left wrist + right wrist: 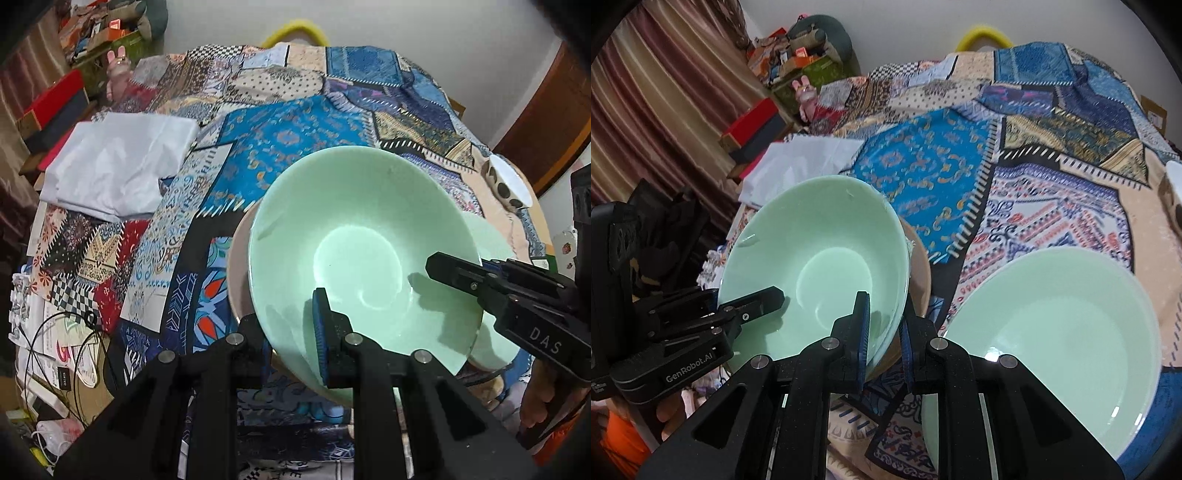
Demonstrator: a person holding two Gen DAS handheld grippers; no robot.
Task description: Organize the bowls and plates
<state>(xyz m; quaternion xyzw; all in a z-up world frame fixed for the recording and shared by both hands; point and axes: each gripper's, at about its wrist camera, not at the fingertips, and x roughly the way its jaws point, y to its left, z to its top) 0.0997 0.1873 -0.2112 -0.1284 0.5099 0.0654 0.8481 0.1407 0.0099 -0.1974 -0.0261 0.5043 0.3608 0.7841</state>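
Observation:
A mint green bowl (354,236) (816,258) hangs tilted over a tan bowl (236,266) (918,266); I cannot tell whether they touch. My left gripper (286,325) (753,306) is shut on the green bowl's near rim, one blue pad inside and the other finger outside. My right gripper (884,332) (476,273) is shut on the opposite rim the same way. A second mint green bowl (1052,332) (493,240) rests on the patchwork tablecloth (288,136) just to the right.
A white bowl with dark spots (508,181) (1174,192) stands near the table's right edge. Folded white cloth (118,162) lies at the left. Papers and cables (55,350) clutter the near left corner. Boxes and curtain stand beyond.

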